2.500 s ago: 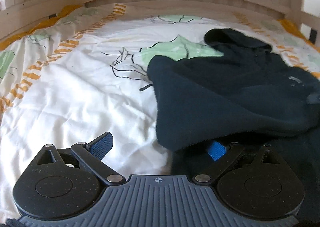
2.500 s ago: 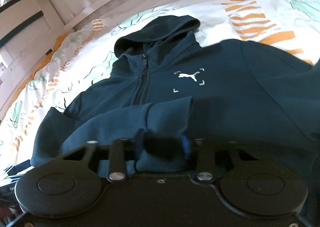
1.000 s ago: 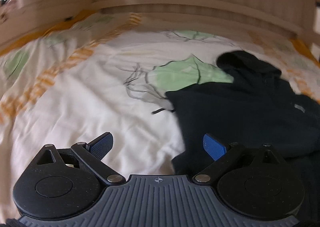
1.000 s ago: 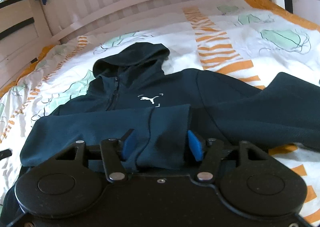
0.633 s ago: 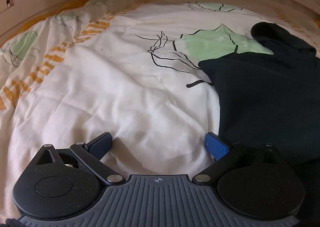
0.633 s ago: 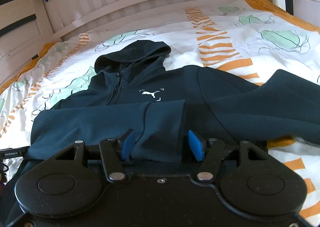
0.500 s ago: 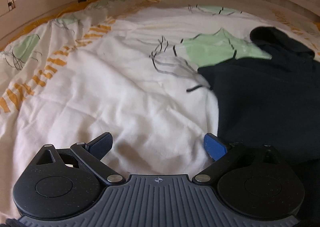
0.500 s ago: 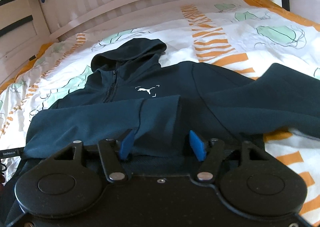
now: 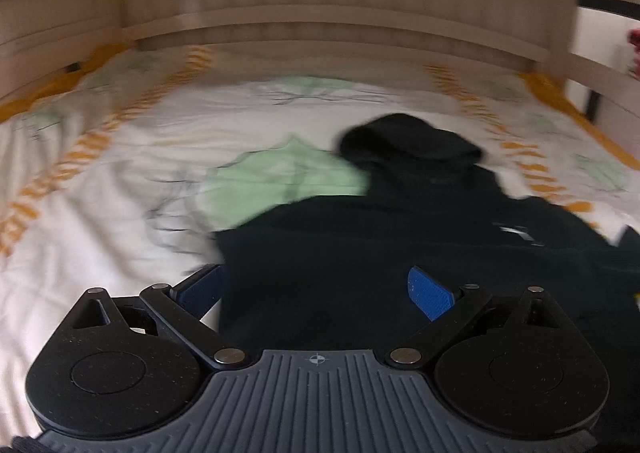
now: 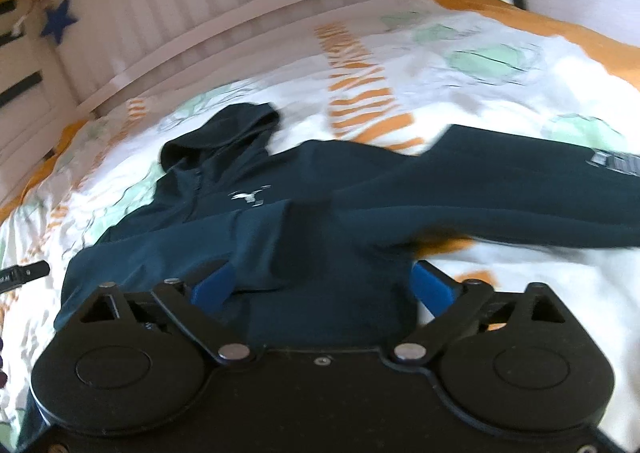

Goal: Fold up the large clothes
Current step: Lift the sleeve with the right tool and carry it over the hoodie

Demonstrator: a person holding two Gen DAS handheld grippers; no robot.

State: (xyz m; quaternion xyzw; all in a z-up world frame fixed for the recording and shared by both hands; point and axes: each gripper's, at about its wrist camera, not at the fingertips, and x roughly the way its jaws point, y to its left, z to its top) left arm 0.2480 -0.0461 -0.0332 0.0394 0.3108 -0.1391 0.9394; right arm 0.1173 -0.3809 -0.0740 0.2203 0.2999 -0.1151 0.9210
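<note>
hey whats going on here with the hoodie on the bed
A person with a handheld claw in each hand is folding a dark navy hoodie spread on a patterned duvet. One sleeve already lies folded across the chest, while the other sleeve lies stretched out to the side. Both the left claw and the right claw are open, poised at the hoodie's near edge and gripping nothing. Both views are motion-blurred.

one hoodie (image 10: pixel 320 205), one duvet (image 10: pixel 440 65), two claws (image 9: pixel 316 289)
</note>
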